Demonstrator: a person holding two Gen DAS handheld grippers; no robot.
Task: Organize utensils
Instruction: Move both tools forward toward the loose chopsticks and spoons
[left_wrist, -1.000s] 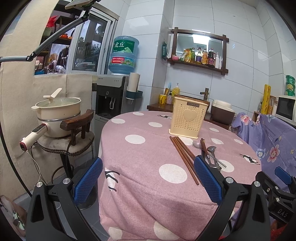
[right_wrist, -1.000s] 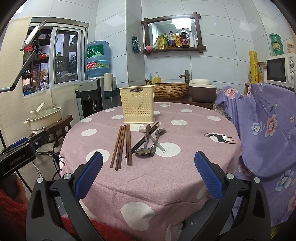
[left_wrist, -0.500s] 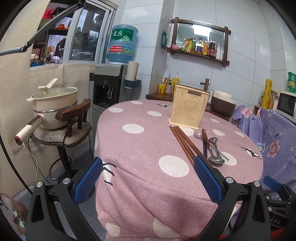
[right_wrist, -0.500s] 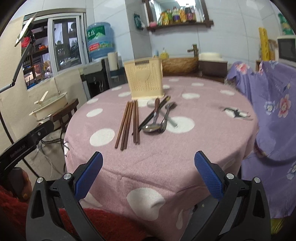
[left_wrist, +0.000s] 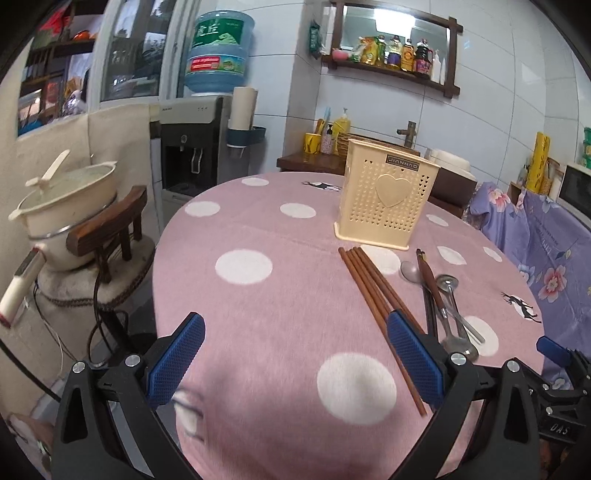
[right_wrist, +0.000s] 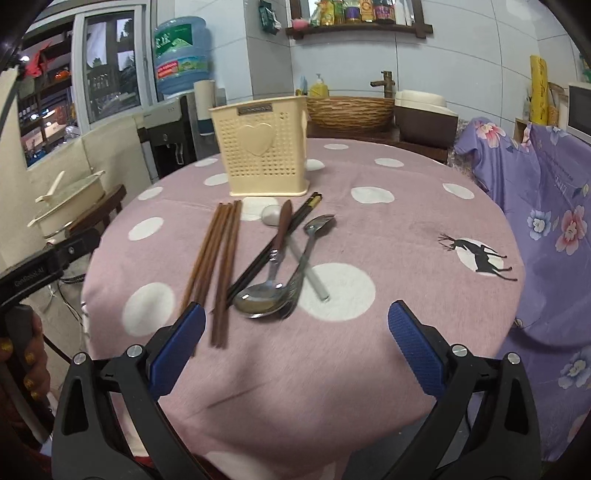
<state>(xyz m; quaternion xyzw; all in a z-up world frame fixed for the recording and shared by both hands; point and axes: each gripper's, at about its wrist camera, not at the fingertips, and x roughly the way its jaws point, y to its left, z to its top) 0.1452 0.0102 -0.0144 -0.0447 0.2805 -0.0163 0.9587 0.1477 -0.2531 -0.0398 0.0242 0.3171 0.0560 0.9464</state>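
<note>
We have both grippers, left (left_wrist: 293, 356) and right (right_wrist: 295, 349), hanging over the near edge of the table (right_wrist: 388, 373) with jaws spread wide and nothing in them, presumably lined up for a first pick. The utensils lie loose just in front of the holder (right_wrist: 262, 146): brown chopsticks (right_wrist: 218, 258) front-left, black chopsticks (right_wrist: 275, 242) and spoons (right_wrist: 273, 284) crossed front-right. The holder looks unfilled, so we judge sorting not yet started.

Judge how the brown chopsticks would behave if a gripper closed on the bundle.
The brown chopsticks look like thin, rigid wooden sticks, so probably stiff and light. They lie loose side by side on the tablecloth, so a pinch would likely catch only some and scatter or roll the rest. Lying flat on soft cloth, they may be awkward to get under.
</note>
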